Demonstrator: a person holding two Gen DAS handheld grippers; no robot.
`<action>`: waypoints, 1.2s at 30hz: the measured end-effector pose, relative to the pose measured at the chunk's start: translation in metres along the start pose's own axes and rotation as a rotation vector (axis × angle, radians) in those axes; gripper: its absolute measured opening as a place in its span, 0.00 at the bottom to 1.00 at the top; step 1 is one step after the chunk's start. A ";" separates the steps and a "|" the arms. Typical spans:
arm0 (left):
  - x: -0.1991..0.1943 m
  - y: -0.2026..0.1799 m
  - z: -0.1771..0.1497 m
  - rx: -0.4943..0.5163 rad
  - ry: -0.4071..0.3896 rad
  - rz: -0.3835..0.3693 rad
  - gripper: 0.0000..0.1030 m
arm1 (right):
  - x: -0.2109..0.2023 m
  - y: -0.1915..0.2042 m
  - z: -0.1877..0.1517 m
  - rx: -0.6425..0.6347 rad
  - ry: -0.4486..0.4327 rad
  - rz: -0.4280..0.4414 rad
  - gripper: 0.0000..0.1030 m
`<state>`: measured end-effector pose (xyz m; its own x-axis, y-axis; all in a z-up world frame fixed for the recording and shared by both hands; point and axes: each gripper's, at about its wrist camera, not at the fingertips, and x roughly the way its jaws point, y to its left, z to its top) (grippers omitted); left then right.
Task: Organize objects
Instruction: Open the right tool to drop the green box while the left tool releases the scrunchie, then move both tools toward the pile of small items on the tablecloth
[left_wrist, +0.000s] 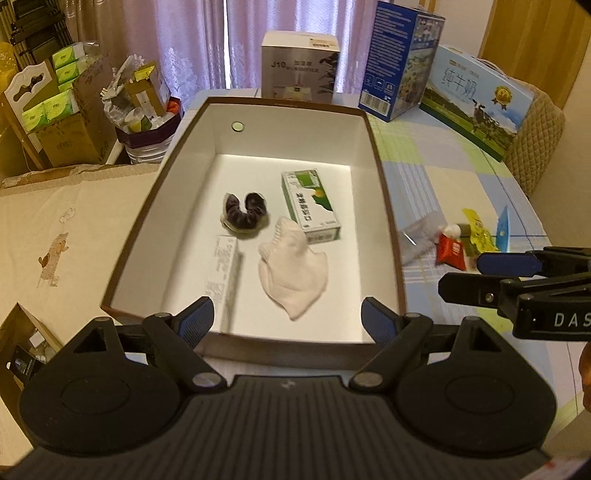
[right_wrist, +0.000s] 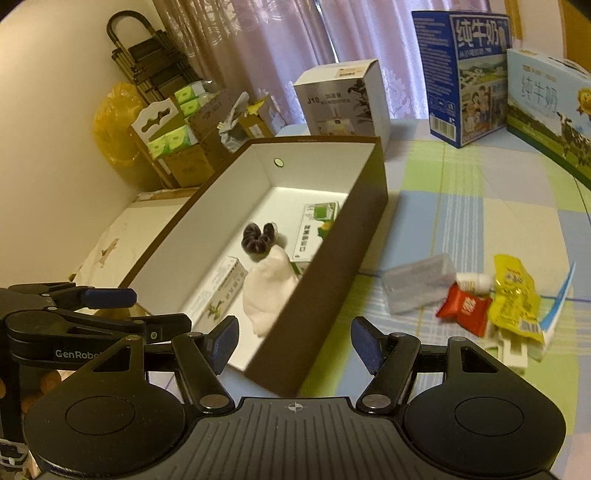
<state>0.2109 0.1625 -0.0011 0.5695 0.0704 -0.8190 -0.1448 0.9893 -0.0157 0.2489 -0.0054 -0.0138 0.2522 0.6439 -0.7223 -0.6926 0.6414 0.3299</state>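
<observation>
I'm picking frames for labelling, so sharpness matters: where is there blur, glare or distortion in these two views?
Left wrist view: sock and long carton smeared by motion blur, box floor overexposed at the far end, straight edges bowed by fisheye. Right wrist view: snack packets and clear case softly blurred, dark vignette at the corners, box walls curved.

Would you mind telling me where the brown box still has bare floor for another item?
The box is bare along its far wall, beyond the scrunchie and green carton. The near half is crowded: sock and white carton.
</observation>
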 end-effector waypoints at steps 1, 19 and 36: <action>-0.001 -0.004 -0.002 0.002 0.001 -0.001 0.82 | -0.003 -0.002 -0.002 0.001 0.001 -0.001 0.63; 0.002 -0.091 -0.030 0.039 0.033 -0.071 0.82 | -0.056 -0.085 -0.045 0.069 0.044 -0.104 0.63; 0.031 -0.166 -0.021 0.124 0.079 -0.107 0.82 | -0.081 -0.148 -0.052 0.074 0.023 -0.185 0.63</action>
<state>0.2352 -0.0025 -0.0359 0.5105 -0.0410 -0.8589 0.0169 0.9991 -0.0377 0.2957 -0.1748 -0.0359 0.3549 0.5030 -0.7881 -0.5840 0.7775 0.2332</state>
